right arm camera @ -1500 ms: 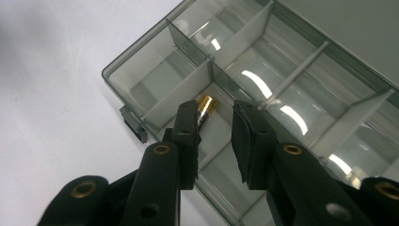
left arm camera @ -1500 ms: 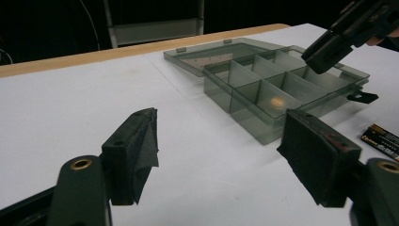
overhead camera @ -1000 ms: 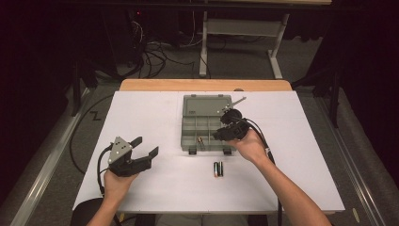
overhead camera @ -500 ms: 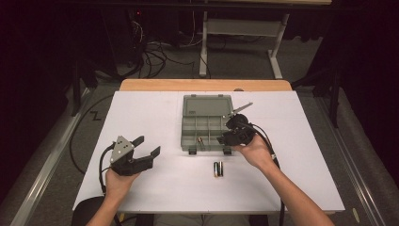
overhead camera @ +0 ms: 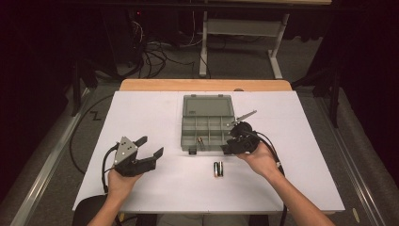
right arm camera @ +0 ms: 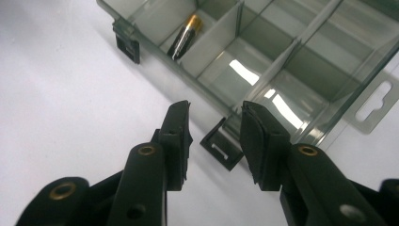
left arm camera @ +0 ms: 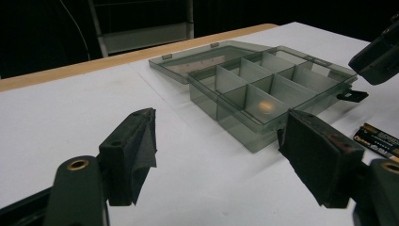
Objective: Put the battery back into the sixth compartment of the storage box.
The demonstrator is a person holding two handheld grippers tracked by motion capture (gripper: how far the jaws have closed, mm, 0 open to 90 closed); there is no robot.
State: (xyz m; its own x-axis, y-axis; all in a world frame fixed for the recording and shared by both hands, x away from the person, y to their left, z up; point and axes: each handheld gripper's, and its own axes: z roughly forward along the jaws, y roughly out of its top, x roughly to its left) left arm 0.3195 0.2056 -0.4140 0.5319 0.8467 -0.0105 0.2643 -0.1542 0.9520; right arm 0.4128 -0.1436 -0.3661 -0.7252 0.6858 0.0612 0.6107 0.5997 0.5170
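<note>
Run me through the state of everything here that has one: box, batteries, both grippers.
Organizer box: lid open, lying flat behind it.
Battery in box: lying in a front compartment.
Two batteries: side by side on the table, outside the box.
Left gripper: open, empty.
Right gripper: jaws just opening, empty, at the box's front latch.
</note>
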